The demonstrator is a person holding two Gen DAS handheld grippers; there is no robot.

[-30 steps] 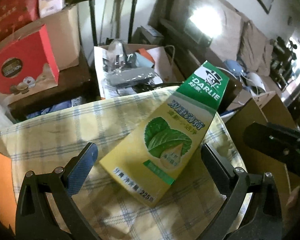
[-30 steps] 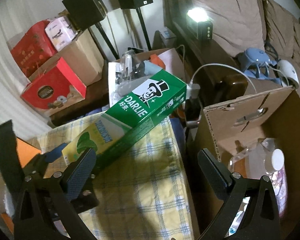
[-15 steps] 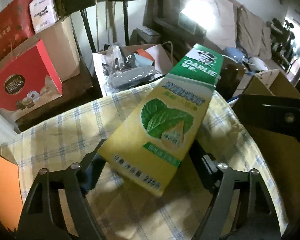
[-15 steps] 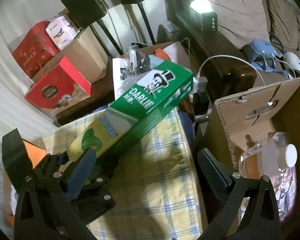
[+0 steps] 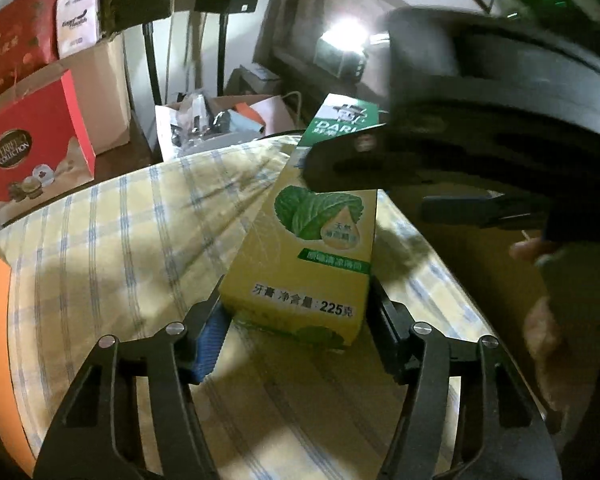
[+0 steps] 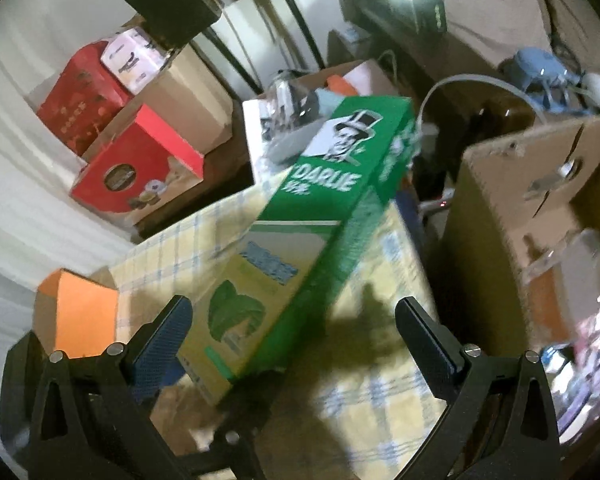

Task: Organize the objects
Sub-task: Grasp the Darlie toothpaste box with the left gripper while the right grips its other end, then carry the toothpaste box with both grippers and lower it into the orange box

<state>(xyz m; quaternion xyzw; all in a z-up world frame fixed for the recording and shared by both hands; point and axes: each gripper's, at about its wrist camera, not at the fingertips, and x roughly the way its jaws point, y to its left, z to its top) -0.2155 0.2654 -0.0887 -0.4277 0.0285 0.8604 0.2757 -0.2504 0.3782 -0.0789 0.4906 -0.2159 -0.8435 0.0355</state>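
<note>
- Left gripper (image 5: 296,320): jaws have just been closing from wide apart; they now clamp the near, yellow end of the toothpaste box (image 5: 312,256), one pad on each long side.
- Toothpaste box: lies aslant on the checked cloth (image 5: 120,240) over the bench, green end pointing to 1 o'clock in the left wrist view. A second ago it lay free between open jaws; now it is taken up for moving, I judge.
- Right gripper (image 6: 296,332): jaws stand wide apart, holding nothing; the box runs between them from 7 to 1 o'clock.
- Cardboard box (image 6: 532,216): open, at 3 o'clock in the right wrist view, some items already inside; the likely destination.
- In the way: the right gripper's body crosses the box's green end at 2 o'clock in the left wrist view.
- Surroundings: red gift box (image 5: 32,152) at 10 o'clock, orange box (image 6: 80,312) at 8 o'clock.
</note>
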